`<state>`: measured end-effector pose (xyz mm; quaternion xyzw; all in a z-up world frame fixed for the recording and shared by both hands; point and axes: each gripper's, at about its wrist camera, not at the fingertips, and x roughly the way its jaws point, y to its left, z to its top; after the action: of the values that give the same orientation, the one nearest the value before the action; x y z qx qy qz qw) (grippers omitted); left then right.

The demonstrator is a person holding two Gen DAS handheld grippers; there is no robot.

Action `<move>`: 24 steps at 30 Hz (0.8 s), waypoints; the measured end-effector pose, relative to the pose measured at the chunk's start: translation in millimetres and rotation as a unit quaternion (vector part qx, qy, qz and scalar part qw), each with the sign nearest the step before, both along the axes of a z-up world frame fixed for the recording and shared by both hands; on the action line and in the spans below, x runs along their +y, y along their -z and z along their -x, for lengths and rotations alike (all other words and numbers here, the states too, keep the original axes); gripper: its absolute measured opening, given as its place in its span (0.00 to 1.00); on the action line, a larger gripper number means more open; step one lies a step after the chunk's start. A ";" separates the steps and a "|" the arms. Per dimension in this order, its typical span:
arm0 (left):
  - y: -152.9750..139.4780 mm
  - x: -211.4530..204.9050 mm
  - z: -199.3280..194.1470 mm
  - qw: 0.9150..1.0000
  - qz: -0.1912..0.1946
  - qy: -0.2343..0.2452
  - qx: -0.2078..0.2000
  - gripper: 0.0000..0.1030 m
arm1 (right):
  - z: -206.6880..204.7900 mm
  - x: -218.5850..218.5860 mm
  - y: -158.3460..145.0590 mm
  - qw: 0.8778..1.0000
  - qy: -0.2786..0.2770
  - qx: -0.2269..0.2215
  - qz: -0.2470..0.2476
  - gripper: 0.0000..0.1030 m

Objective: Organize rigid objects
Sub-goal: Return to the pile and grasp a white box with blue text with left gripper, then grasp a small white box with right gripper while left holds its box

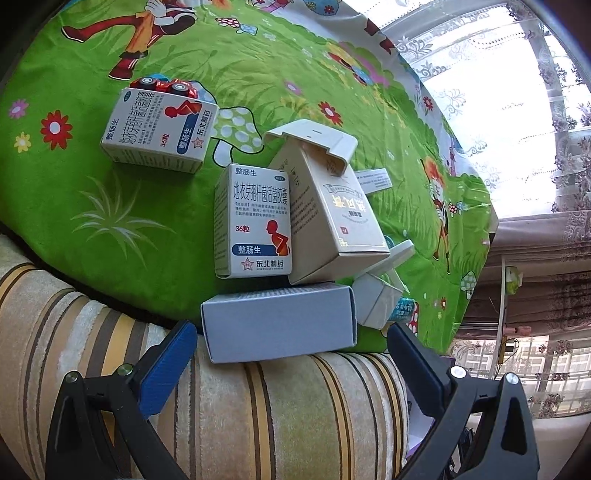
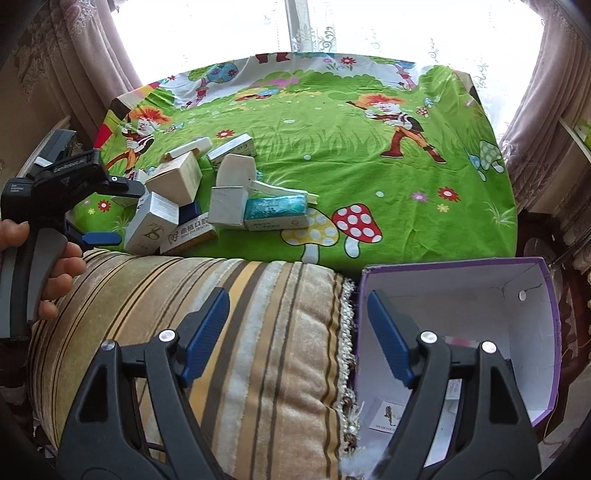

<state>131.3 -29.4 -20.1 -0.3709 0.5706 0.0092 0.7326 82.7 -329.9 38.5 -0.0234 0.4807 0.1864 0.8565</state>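
You see matt cardboard medicine boxes (image 1: 253,221) on a smooth printed cotton sheet (image 1: 147,206). Far left, the toy car (image 1: 162,86) shines like glossy metal. Near you, the striped cushion (image 2: 229,332) is plush and velvety; the purple box (image 2: 517,295) is matt paperboard.

Beyond my tongs spreads a green cartoon-printed cloth (image 2: 332,140) over the counter; under them lies a striped plush cushion (image 2: 240,332); farther off, bright daylight pours through a lace-curtained window (image 2: 229,29); mauve drapes (image 2: 546,92) hang to either side.
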 end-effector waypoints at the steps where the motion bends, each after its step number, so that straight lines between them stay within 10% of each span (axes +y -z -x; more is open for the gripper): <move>1: 2.2 0.0 -1.3 1.000 0.000 0.001 0.004 1.00 | -2.0 4.8 0.7 1.000 -0.006 0.003 -0.001 0.77; 24: 4.6 5.6 8.1 0.997 -0.023 0.060 -0.036 0.87 | -68.1 88.7 28.2 0.997 -0.061 0.051 0.000 0.77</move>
<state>123.3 -23.7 -24.7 -0.3193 0.5650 -0.0346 0.7600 150.9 -241.2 10.4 -0.0431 0.5216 0.2389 0.8179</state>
